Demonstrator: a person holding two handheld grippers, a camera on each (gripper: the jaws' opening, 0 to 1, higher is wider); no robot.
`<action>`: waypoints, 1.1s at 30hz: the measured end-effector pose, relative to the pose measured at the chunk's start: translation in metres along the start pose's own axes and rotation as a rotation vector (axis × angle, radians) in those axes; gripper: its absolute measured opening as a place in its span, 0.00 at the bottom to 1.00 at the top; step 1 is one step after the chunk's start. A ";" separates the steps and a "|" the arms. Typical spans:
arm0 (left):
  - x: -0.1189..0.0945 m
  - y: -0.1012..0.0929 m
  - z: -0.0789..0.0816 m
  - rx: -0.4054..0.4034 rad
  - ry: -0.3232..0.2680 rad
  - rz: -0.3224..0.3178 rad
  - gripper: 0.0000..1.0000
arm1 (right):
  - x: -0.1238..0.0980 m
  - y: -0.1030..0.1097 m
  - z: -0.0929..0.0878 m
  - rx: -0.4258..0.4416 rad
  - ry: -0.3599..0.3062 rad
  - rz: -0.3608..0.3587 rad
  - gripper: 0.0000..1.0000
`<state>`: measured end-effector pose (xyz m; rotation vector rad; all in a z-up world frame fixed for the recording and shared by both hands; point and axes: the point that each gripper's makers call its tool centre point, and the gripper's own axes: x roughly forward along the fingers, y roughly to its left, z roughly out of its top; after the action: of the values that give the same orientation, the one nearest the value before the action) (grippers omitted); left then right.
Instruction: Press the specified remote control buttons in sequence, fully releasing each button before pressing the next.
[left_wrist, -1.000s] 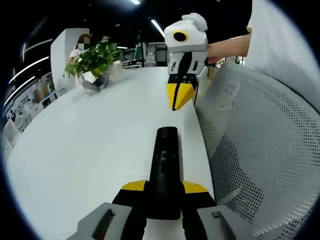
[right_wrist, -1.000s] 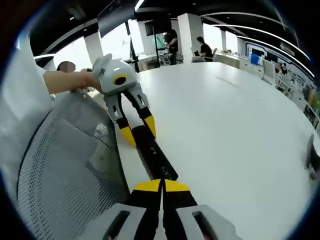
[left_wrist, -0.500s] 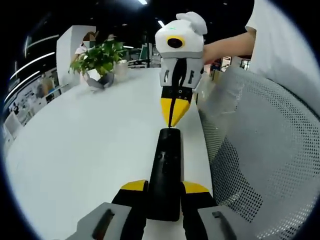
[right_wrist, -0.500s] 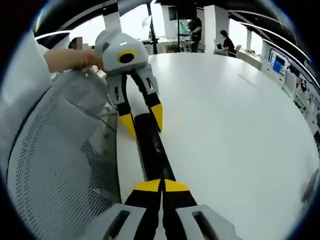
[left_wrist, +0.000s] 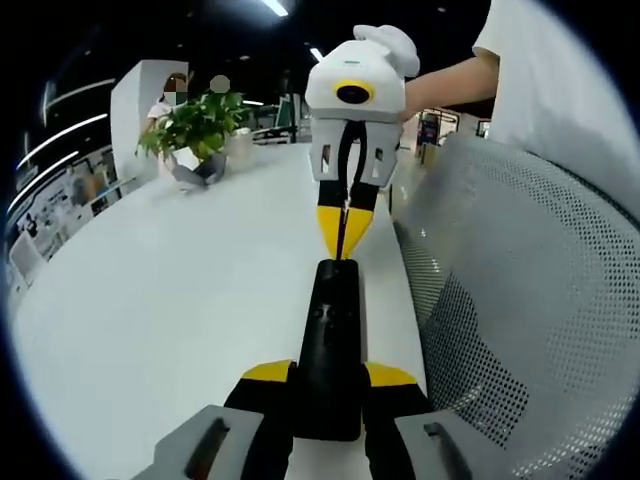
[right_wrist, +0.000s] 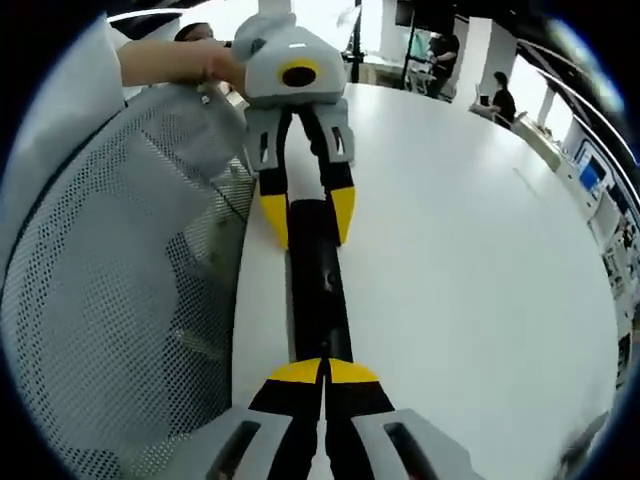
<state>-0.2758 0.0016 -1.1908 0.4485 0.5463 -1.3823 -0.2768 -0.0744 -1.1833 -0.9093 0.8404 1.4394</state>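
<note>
A black remote control (left_wrist: 335, 340) lies lengthwise on the white table (left_wrist: 180, 300), close to its edge. My left gripper (left_wrist: 328, 373) is shut on the remote's near end, one yellow-tipped jaw on each side. My right gripper (left_wrist: 340, 245) comes down from the far side, shut, with its yellow tips at the remote's far end. In the right gripper view the remote (right_wrist: 315, 285) runs straight up from my shut right gripper (right_wrist: 323, 365) to the left gripper (right_wrist: 308, 215), which clamps its other end. A small round button shows on the remote's top face.
A grey mesh chair back (left_wrist: 520, 300) stands tight against the table edge beside the remote, also seen as the chair (right_wrist: 130, 300). A potted plant (left_wrist: 195, 125) sits at the table's far end. A person's arm (left_wrist: 450, 85) reaches over the chair. People (right_wrist: 500, 95) sit far off.
My right gripper has moved in from beyond the remote until its shut tips reach the remote's far end. The left gripper has kept its hold and the remote has stayed put.
</note>
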 end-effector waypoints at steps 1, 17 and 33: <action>0.000 0.000 0.000 0.000 -0.001 0.001 0.25 | 0.001 -0.001 0.000 0.006 0.011 0.003 0.00; -0.002 -0.001 0.000 -0.012 -0.005 0.017 0.25 | -0.005 -0.011 0.004 0.151 -0.056 -0.056 0.00; -0.002 0.000 -0.001 -0.014 -0.006 0.016 0.25 | 0.006 -0.003 0.012 0.078 -0.016 -0.018 0.00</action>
<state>-0.2762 0.0037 -1.1905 0.4365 0.5456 -1.3639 -0.2746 -0.0607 -1.1835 -0.8438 0.8683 1.3876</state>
